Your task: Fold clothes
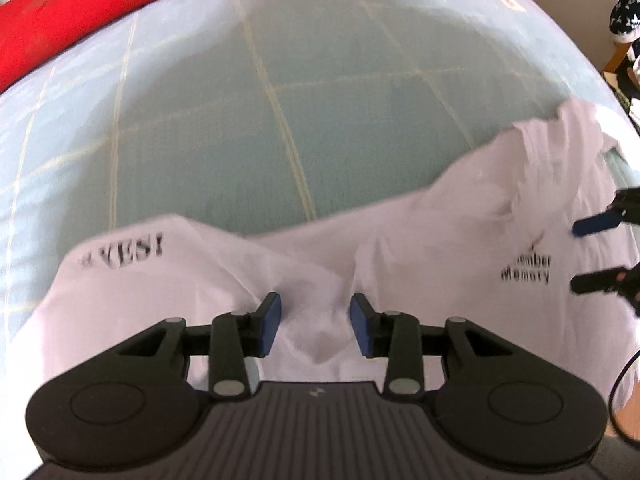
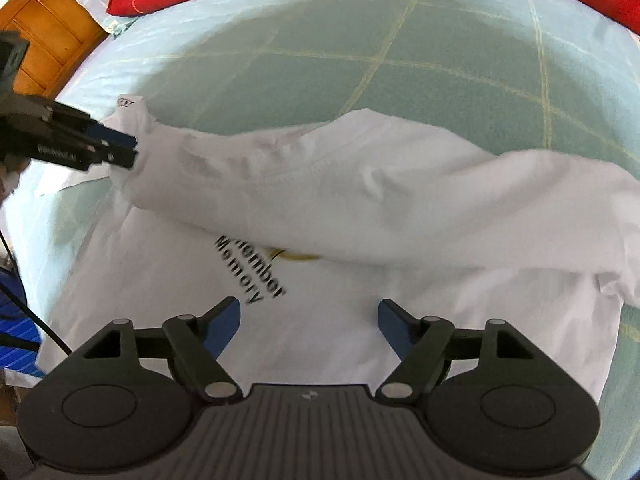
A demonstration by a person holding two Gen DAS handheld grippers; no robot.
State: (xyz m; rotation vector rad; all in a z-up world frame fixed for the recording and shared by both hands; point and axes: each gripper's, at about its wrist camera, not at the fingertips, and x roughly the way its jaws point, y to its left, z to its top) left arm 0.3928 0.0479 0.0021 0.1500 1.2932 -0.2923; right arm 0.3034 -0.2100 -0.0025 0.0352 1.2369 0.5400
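Observation:
A white T-shirt (image 1: 420,264) with black print "Memory" (image 2: 248,272) lies on a pale green checked bed sheet (image 1: 280,100). Part of the shirt is folded over in a long rumpled band (image 2: 360,184) across its upper half. My left gripper (image 1: 316,320) is open, with a ridge of white fabric bunched in the gap between its blue pads. In the right wrist view the left gripper (image 2: 130,148) sits at the left end of that band. My right gripper (image 2: 310,320) is open just above the shirt's printed front, nothing between its fingers. It also shows at the left wrist view's right edge as the right gripper (image 1: 588,254).
A red pillow or quilt (image 1: 120,8) runs along the far side of the bed. A wooden headboard (image 2: 48,40) stands at the far left. Dark star-patterned items (image 1: 624,12) sit beyond the bed's right edge. A black cable (image 2: 24,300) trails by the left edge.

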